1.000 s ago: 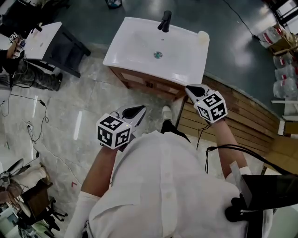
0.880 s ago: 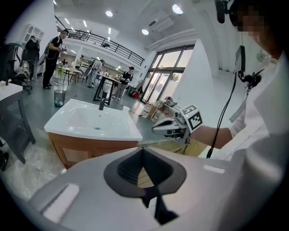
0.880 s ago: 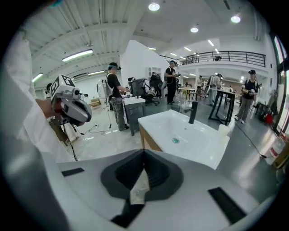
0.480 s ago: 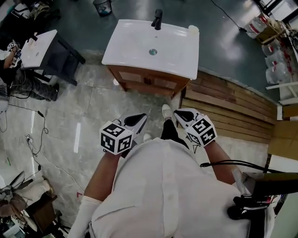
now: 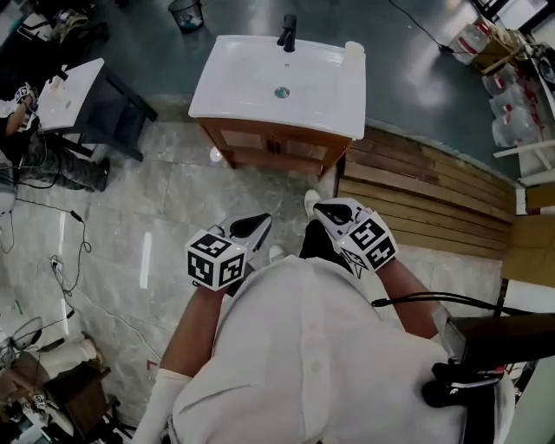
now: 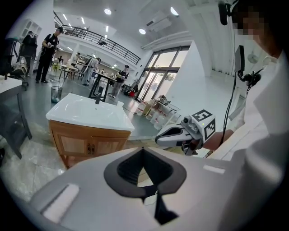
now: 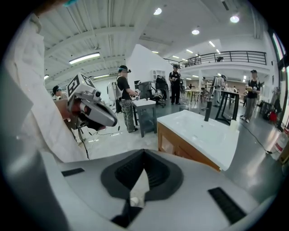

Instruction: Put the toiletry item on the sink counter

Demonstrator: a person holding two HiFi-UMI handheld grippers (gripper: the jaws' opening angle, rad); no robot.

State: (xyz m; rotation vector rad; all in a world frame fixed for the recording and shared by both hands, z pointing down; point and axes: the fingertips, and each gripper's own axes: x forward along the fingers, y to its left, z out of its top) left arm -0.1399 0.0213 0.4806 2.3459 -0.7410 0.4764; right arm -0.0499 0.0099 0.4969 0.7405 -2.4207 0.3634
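Note:
The white sink counter (image 5: 251, 87) with a black faucet (image 5: 287, 33) stands ahead of me on a wooden cabinet. A small cream toiletry item (image 5: 354, 48) stands upright at the counter's right rear corner; the right gripper view shows it as well (image 7: 233, 125). My left gripper (image 5: 260, 219) and right gripper (image 5: 319, 208) are held close to my chest, well short of the sink. Both are shut with nothing between the jaws. The left gripper view shows the sink (image 6: 86, 115) and the right gripper (image 6: 159, 139).
A grey table (image 5: 74, 87) with a seated person beside it stands at the left. Wooden planking (image 5: 425, 199) covers the floor to the right of the cabinet (image 5: 277, 147). Cables (image 5: 74, 243) lie on the marble floor at left. A bin (image 5: 185, 13) stands behind the sink.
My right gripper has drawn back from beside the sink cabinet to my chest. The sink now lies farther away in the head view. The left gripper has barely moved.

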